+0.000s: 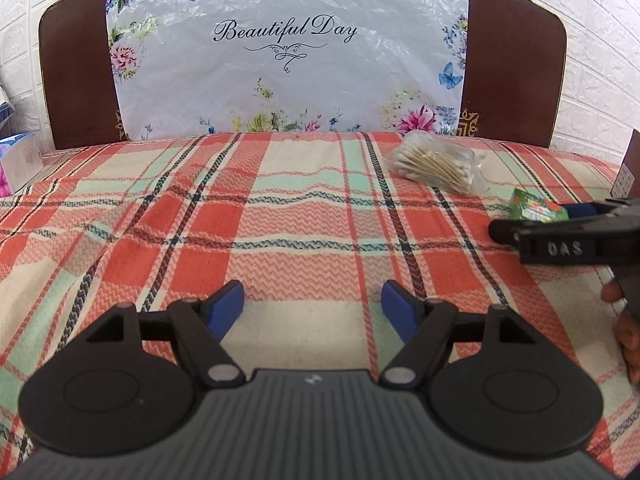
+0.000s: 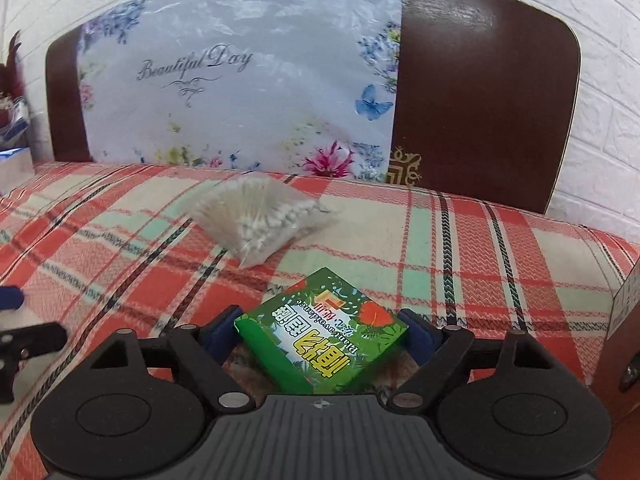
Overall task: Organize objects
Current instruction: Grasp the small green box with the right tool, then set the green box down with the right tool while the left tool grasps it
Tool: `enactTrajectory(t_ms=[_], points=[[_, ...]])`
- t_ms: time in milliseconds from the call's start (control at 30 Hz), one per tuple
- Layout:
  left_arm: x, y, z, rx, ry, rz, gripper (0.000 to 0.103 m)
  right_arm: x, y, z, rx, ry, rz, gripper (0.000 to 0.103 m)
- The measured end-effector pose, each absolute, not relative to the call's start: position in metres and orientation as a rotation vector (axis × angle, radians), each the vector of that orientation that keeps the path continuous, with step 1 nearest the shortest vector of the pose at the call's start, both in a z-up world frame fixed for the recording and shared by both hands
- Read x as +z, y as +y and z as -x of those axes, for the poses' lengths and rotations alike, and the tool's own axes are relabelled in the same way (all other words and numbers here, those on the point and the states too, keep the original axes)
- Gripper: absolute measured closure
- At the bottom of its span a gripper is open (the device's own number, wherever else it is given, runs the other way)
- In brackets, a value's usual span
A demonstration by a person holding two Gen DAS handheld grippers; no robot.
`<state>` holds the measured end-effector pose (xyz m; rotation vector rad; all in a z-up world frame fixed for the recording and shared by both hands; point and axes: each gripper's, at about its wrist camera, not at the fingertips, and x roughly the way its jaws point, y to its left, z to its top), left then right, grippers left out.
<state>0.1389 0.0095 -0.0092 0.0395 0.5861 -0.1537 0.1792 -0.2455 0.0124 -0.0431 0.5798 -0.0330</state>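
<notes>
A green box point(image 2: 324, 336) with leaf print and a red flower lies slanted between the blue pads of my right gripper point(image 2: 320, 330). Both pads touch its side corners, so the gripper is shut on it. In the left wrist view the same box point(image 1: 534, 208) shows at the right edge, inside the right gripper point(image 1: 560, 220). A clear bag of cotton swabs point(image 2: 260, 216) lies on the plaid blanket just beyond the box, also seen as the swab bag point(image 1: 436, 168). My left gripper point(image 1: 312, 308) hovers low over the blanket, open, with nothing between its pads.
The plaid blanket point(image 1: 200, 220) covers the bed. Behind it stands a brown headboard point(image 1: 76, 80) with a floral "Beautiful Day" plastic sheet point(image 1: 280, 60). A floral box point(image 1: 16, 160) sits at the far left. A brown piece of furniture point(image 2: 624, 340) stands at the right edge.
</notes>
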Motion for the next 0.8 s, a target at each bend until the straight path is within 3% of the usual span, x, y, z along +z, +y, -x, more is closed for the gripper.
enactTrajectory(t_ms=[433,600,800], points=[[0.000,0.006,-0.146,-0.181,0.660,-0.077,0.020,0.009,-0.243,-0.028,0.047,0.599,0.060,0.021],[0.051,0.000,-0.132,-0.212,0.600,-0.029,0.022,0.009,-0.245,0.016,0.027,0.595,0.052,0.020],[0.106,-0.051,-0.091,-0.394,0.526,-0.008,0.020,0.008,-0.248,0.023,0.000,0.612,0.040,0.009]])
